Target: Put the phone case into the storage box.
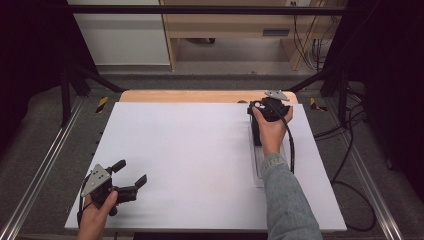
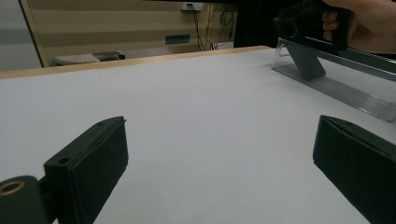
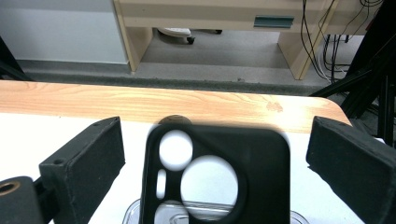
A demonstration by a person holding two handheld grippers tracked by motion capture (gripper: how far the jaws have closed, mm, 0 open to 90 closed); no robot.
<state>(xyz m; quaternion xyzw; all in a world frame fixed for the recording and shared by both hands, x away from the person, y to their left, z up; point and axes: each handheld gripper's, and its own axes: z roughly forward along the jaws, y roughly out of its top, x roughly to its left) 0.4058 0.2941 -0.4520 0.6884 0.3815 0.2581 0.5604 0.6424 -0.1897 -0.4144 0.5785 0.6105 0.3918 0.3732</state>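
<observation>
A black phone case [image 3: 266, 177] with round camera cut-outs stands leaning on a clear plastic stand [image 3: 135, 210]. My right gripper [image 3: 215, 158] is open, one jaw on each side of the case's top, both clear of it. From above, the right gripper [image 1: 264, 107] sits at the far right of the white board [image 1: 190, 150], over the case [image 1: 256, 131]. My left gripper [image 1: 131, 172] is open and holds nothing, low over the board's near left corner. In the left gripper view, its jaws [image 2: 219, 158] frame bare board, with the case [image 2: 306, 63] far off.
The clear stand [image 1: 260, 170] runs as a long strip toward the person along the board's right side. A wooden table edge [image 1: 200, 96] lies beyond the board. Black frame posts and cables [image 1: 350, 130] flank the table; a wooden desk [image 3: 210, 18] stands behind.
</observation>
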